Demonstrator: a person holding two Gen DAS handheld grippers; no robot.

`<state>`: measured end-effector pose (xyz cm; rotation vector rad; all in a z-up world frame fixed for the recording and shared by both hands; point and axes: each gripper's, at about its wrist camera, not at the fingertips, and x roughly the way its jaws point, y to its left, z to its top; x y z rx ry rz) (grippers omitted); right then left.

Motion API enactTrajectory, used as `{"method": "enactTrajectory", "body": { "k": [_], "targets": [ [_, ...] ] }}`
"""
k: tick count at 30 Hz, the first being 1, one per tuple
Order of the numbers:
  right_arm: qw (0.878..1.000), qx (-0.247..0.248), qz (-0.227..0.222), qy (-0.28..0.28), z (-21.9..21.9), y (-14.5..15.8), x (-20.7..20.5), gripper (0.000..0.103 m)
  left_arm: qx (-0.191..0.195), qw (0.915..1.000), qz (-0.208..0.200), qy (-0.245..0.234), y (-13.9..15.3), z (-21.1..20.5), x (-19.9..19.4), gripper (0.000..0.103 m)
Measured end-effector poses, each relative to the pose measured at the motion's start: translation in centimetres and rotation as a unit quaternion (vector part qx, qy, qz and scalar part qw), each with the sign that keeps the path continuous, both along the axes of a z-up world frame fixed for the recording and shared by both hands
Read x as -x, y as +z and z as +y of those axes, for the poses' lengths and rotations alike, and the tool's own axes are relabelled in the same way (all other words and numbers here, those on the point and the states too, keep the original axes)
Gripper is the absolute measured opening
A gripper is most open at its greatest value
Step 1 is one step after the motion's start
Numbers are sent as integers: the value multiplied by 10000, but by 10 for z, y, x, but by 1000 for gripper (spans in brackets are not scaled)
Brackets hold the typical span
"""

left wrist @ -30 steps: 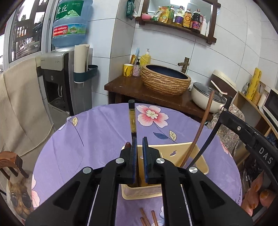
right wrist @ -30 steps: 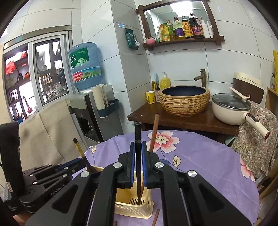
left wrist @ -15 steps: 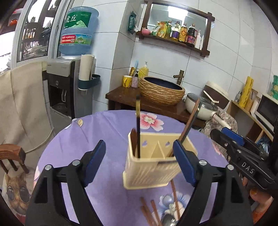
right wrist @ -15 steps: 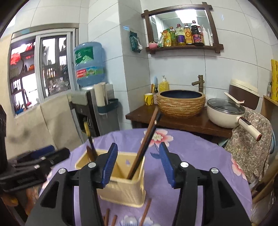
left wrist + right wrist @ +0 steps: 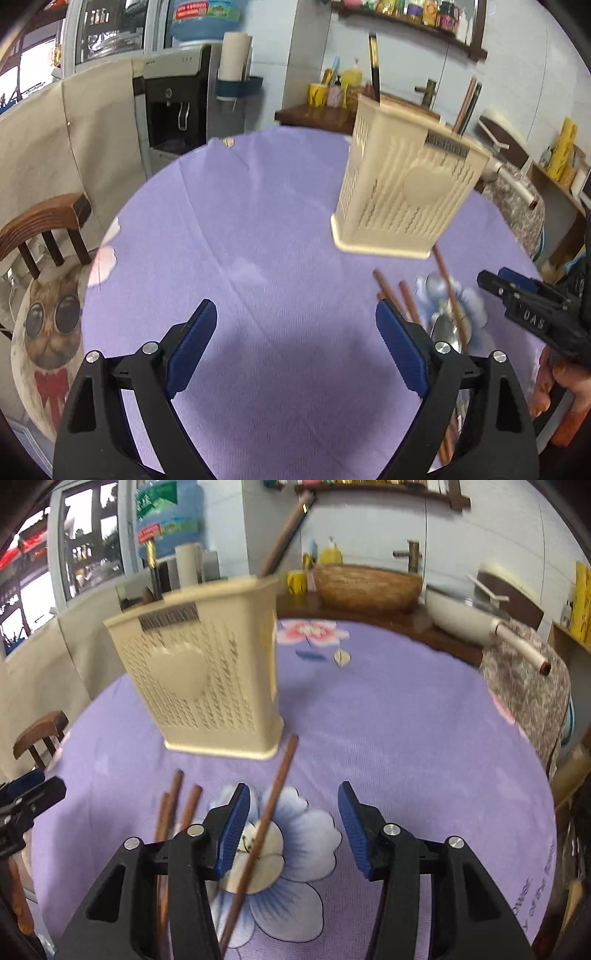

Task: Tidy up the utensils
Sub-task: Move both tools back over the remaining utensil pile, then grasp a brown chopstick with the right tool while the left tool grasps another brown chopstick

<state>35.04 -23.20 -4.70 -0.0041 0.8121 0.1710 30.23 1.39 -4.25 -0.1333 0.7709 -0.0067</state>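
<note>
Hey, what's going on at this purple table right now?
A person with a gripper in each hand is sorting utensils into a cream holder. Both the left gripper and right gripper are open and empty. A few utensils already stand in the holder, while several brown chopsticks lie loose on the tablecloth in front of it.

One utensil holder [image 5: 207, 672], four loose chopsticks [image 5: 258, 843] on the desk [image 5: 406, 738] and one spoon [image 5: 447, 334] were counted.
</note>
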Motion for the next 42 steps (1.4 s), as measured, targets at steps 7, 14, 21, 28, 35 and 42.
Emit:
{"method": "enactTrajectory", "body": {
  "k": [7, 14, 21, 28, 35, 42],
  "targets": [
    [9989, -178, 438, -16, 1, -18, -14, 38, 154, 9980, 350, -504, -19, -22, 0, 73],
    [9983, -19, 585, -60, 6, -28, -33, 33, 126, 9966, 444, -677, -24, -38, 2, 73],
    [9982, -209, 546, -122, 11, -23, -52, 27, 149, 9966, 489, -647, -26, -34, 0, 73],
    [9982, 51, 567, -171, 22, -31, -64, 17, 122, 9964, 519, -654, -28, -35, -1, 73],
    [9978, 215, 624, -19, 14, -31, -56, 10, 85, 9949, 606, -797, -32, -50, -11, 73],
    [9980, 138, 615, 39, 4, -32, -43, 10, -5, 9933, 701, -918, -37, -67, -22, 73]
  ]
}}
